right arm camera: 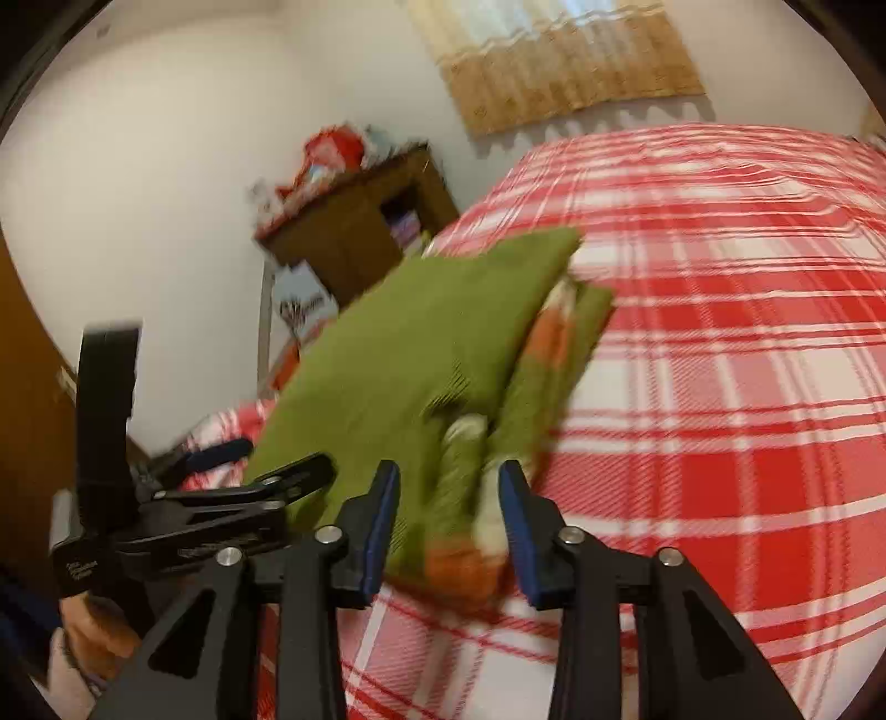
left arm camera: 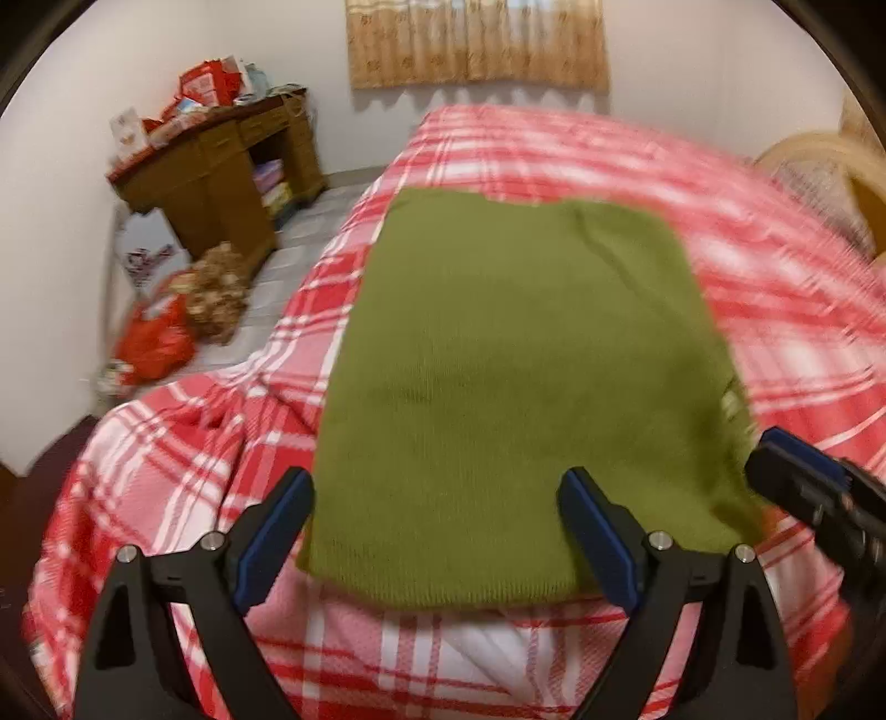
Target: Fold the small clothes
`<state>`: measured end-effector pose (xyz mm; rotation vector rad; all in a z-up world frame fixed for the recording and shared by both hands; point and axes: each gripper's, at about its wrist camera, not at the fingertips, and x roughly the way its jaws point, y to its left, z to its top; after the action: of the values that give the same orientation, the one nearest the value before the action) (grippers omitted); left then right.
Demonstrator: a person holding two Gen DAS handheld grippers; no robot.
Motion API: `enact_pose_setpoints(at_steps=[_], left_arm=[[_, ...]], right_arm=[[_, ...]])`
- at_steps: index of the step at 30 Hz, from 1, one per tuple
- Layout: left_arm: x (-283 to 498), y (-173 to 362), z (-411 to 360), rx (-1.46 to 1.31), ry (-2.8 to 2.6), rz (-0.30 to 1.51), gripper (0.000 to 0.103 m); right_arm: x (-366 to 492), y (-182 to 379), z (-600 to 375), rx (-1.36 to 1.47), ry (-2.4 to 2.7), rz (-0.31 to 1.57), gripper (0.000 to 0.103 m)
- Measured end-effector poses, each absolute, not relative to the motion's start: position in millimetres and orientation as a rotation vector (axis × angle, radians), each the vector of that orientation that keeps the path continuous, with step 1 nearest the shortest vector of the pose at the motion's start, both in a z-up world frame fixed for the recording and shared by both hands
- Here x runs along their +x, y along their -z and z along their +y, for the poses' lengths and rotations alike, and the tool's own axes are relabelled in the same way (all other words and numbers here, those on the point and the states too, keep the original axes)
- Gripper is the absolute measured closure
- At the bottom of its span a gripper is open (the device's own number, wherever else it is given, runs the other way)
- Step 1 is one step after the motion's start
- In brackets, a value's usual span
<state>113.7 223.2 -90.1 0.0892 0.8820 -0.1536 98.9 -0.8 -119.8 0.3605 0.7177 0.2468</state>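
Note:
A folded olive-green knit garment lies flat on the red-and-white plaid bedspread. My left gripper hovers open over its near edge, one finger at the left border and one on the green, gripping nothing. In the right wrist view the garment shows stacked layers along its right side, with orange and white stripes inside. My right gripper is open, and that layered near corner sits loosely between its blue pads. The right gripper is also visible at the garment's right edge, and the left gripper at the garment's left.
On the floor left of the bed stand a cluttered wooden desk, a red bag and a brown plush toy. A curtain hangs on the far wall. A wicker chair is at the right. A hand holds the left gripper.

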Motion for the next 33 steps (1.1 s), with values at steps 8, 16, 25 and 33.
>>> enact_pose_setpoints(at_steps=[8, 16, 25, 33], left_arm=[[140, 112, 242, -0.059, 0.211, 0.973, 0.01], [131, 113, 229, -0.078, 0.186, 0.995, 0.018], [112, 107, 211, -0.012, 0.146, 1.004, 0.028], [98, 98, 207, 0.077, 0.071, 0.956, 0.023]], right_arm=[[124, 154, 12, 0.461, -0.381, 0.85, 0.034], [129, 144, 29, 0.252, -0.305, 0.885, 0.084], [117, 137, 6, 0.262, -0.211, 0.872, 0.086], [94, 132, 5, 0.289, -0.185, 0.859, 0.078]])
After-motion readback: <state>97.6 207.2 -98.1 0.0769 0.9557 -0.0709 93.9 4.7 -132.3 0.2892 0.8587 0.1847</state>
